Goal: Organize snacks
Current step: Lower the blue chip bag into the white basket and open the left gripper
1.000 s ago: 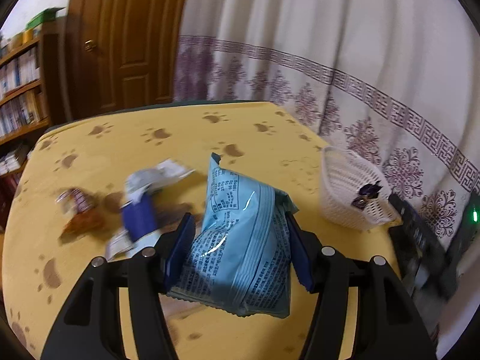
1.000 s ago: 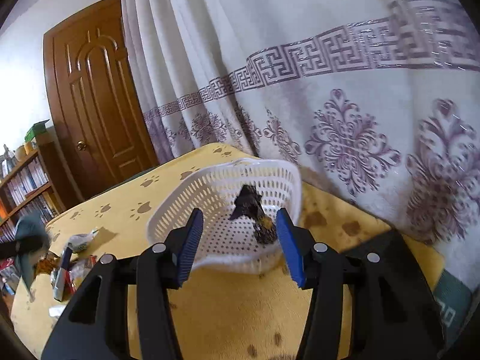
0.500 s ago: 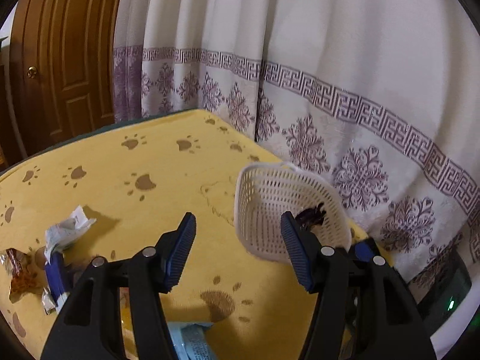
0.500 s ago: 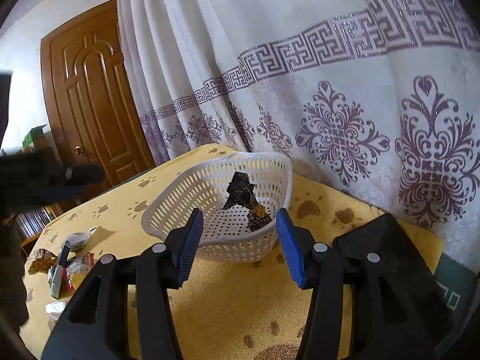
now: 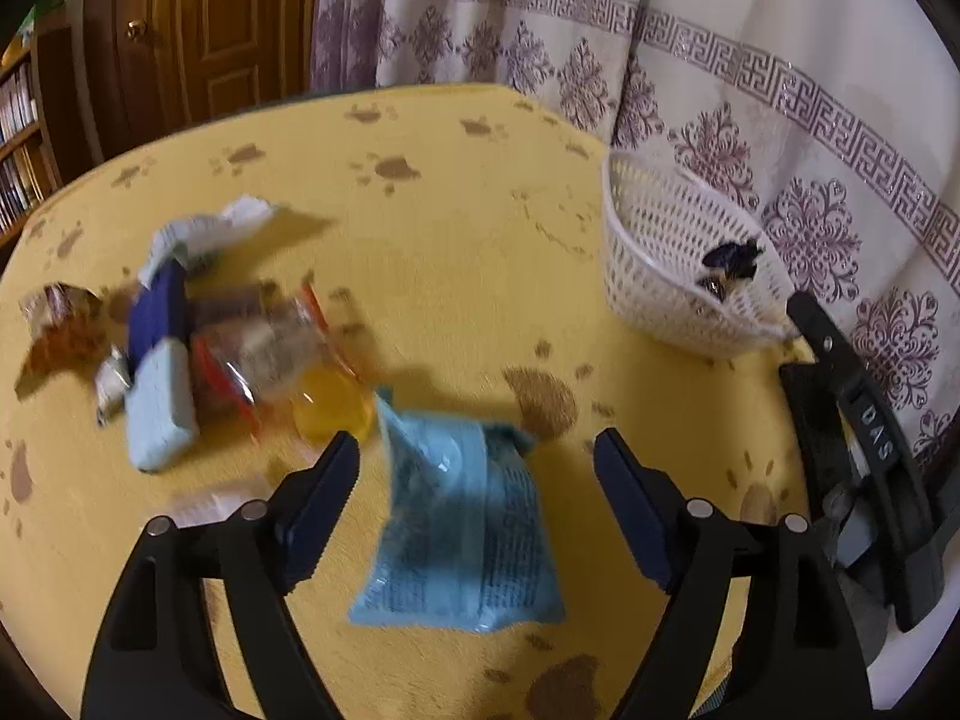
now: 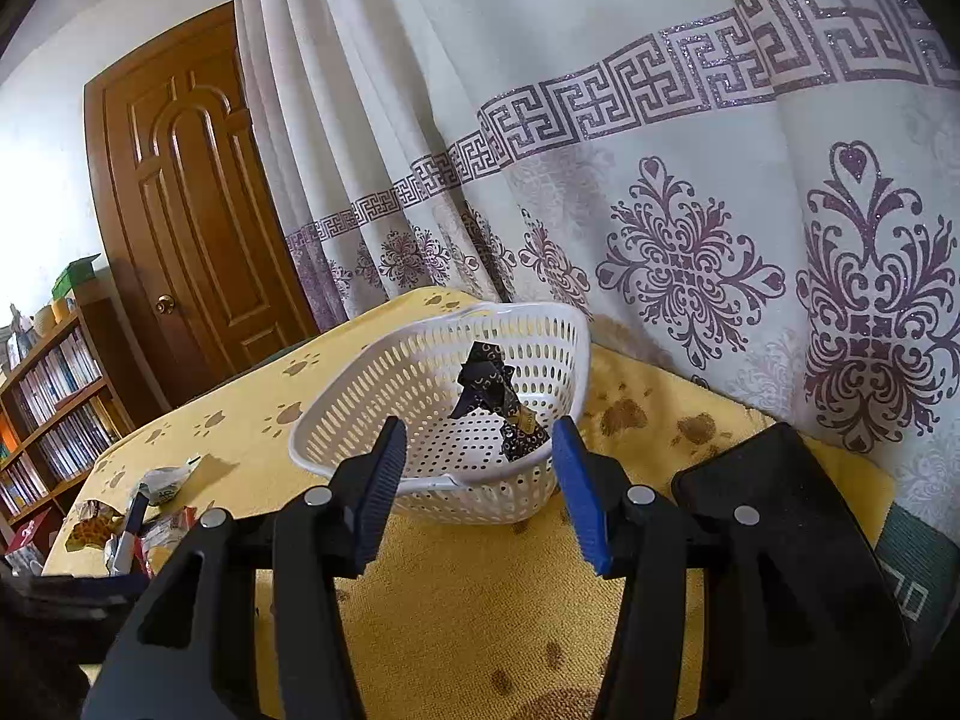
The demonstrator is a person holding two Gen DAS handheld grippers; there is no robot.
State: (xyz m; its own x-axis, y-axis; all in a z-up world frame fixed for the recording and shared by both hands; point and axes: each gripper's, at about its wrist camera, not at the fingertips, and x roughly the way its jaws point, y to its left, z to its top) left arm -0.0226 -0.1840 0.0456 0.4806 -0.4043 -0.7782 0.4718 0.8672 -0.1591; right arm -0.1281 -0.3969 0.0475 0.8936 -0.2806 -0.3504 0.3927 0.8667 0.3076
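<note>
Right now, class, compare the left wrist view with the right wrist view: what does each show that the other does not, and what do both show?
Only the left wrist view shows the light blue snack bag lying on the yellow cloth between the open fingers of the left tool, untouched, and the orange jelly cup.

Only the right wrist view shows the right tool, empty, facing the basket, and the bookshelf.

Both show the white basket holding one dark wrapped snack, the loose snack pile, the door and the curtain.

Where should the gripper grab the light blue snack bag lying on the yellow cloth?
Probably across the middle of the light blue snack bag, coming from above. It lies flat, its long sides face the open left gripper, and the puffy middle gives more hold than the thin ends.
</note>
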